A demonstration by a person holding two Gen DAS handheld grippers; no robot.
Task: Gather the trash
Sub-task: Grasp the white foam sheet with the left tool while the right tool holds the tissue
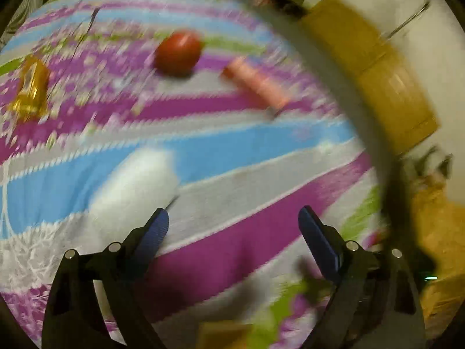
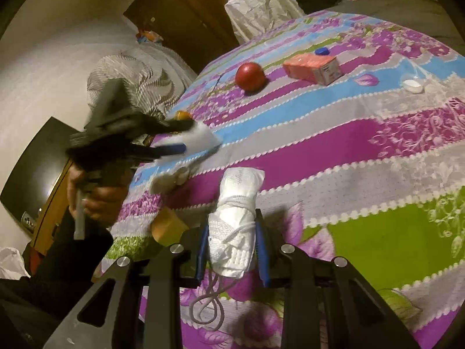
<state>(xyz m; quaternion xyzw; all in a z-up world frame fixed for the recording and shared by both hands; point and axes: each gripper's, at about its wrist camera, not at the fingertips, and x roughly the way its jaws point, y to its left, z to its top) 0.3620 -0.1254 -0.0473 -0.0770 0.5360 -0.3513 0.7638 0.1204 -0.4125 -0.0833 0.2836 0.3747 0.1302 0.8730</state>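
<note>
Gripping white bundle (image 2: 232, 226) lengthwise, pointing forward.

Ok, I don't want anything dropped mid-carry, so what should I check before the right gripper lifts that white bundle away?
1. Right gripper shut on the cord-wrapped white bundle: ok.
2. Cord tail tucked in: not ok, it trails loose on the cloth below the bundle.
3. Left gripper open and empty: ok.
4. Left wrist view sharp enough to aim at the white wad: not ok, blurred.
5. Drop-off place found: cannot tell; a white bag sits beyond the far edge.
</note>
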